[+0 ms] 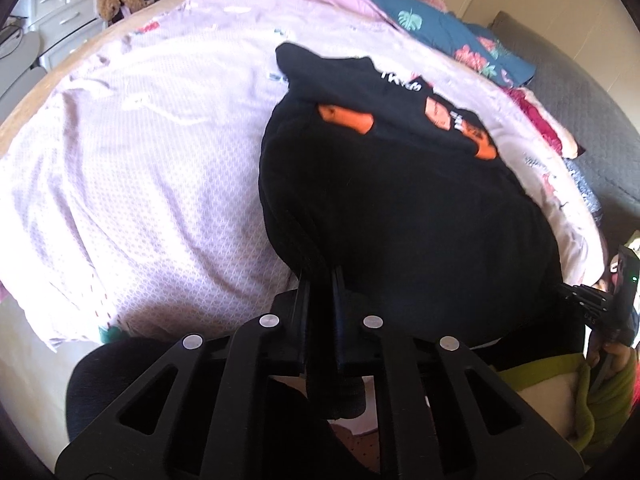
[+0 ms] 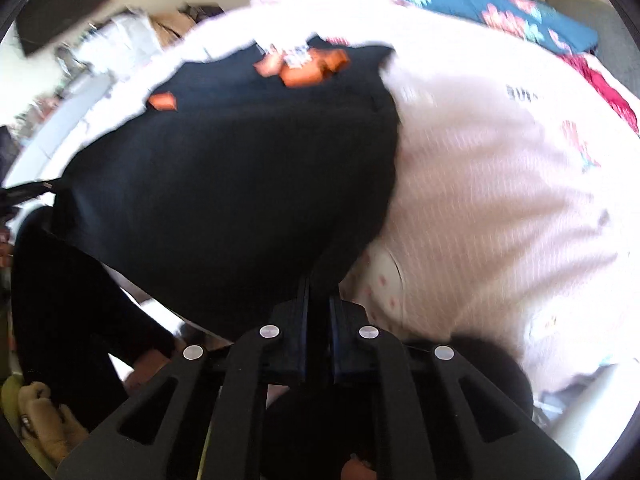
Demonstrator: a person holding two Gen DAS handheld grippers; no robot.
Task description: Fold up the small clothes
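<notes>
Both tools are gripping the near edge of a black shirt (image 1: 400, 208) with orange print, spread on the bed (image 1: 140, 160). Left tool (image 1: 316, 276) is clamped together on the left corner, right tool (image 2: 320, 280) is pinching the right corner. Fold looks barely started: shirt is mostly lying flat, far end resting on the pink sheet. Most folding is left.

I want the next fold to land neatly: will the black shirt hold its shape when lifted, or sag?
Likely sag: the black shirt bulges and droops between the left gripper and right gripper, both pinching its near edge. Probably light, since two corner pinches carry it. It may drag rather than slide on the wrinkled bedsheet.
</notes>
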